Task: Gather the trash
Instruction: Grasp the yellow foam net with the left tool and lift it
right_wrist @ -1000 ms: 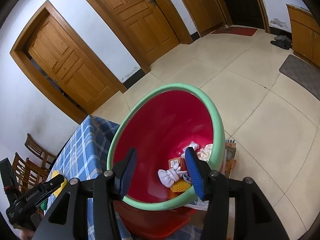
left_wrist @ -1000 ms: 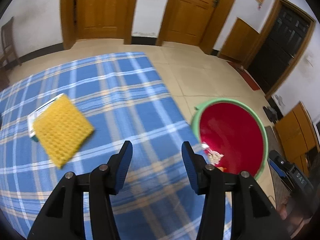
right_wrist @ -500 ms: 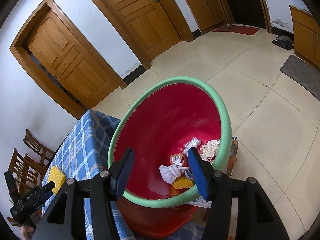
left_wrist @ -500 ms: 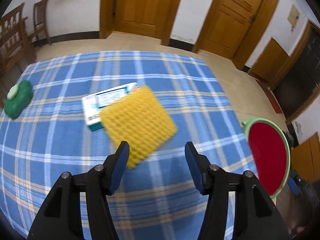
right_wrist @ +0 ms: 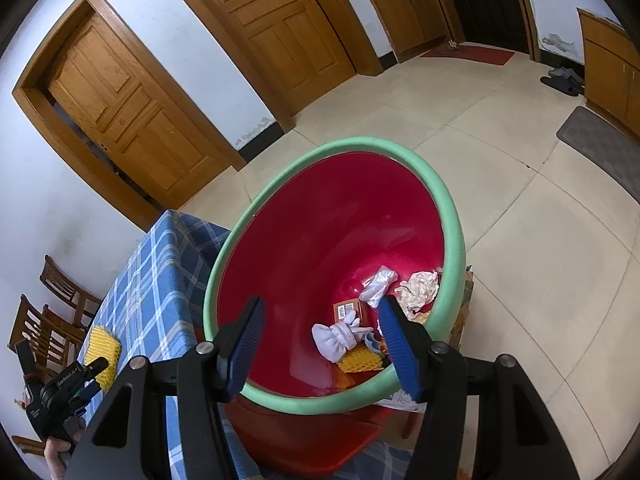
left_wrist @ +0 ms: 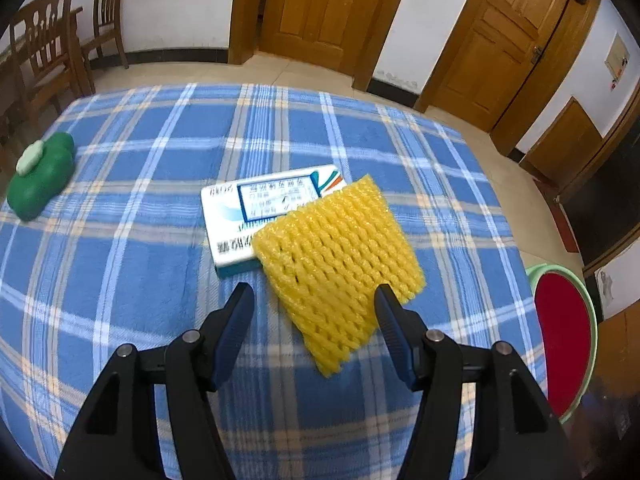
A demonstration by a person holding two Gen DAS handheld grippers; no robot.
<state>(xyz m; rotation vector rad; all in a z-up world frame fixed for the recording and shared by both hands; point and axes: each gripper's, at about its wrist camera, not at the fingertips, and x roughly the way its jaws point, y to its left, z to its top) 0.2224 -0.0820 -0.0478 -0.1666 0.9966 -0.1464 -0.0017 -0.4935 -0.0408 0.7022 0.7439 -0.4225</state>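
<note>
Left gripper, lettered "GenRobot", over foam net.

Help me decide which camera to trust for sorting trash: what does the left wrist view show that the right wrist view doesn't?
Only the left wrist view shows the white carton under the net's edge and the green object. Only the right wrist view shows the bin's contents: white cloth, crumpled paper. Both show the yellow foam net, the plaid tablecloth and the red bin.
</note>
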